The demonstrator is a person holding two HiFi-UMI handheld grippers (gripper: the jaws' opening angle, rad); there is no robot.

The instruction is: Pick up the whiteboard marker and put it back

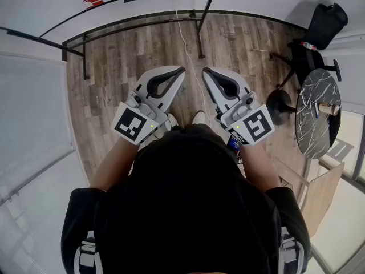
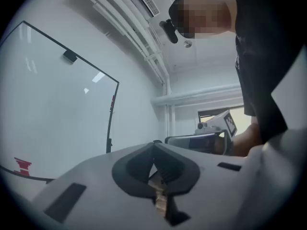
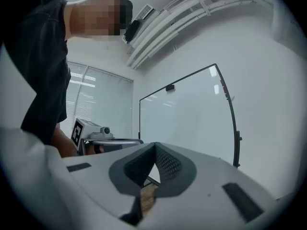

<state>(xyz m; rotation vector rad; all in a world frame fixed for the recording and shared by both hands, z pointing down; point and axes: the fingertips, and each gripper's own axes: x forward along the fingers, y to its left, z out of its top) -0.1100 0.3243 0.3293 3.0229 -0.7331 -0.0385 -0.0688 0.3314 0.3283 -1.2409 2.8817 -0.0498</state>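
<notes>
Head view shows the left gripper (image 1: 182,71) and right gripper (image 1: 206,72) side by side, both clenched on nothing, while a thin blue stick, possibly the marker (image 1: 315,111), lies on the marble table (image 1: 311,133) well off right.

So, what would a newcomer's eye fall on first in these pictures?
Most likely the two grey grippers, the left gripper and the right gripper, held side by side over the wood floor, both shut and empty. Next comes the big whiteboard straight ahead of them, and then the dark round table at the right.
</notes>
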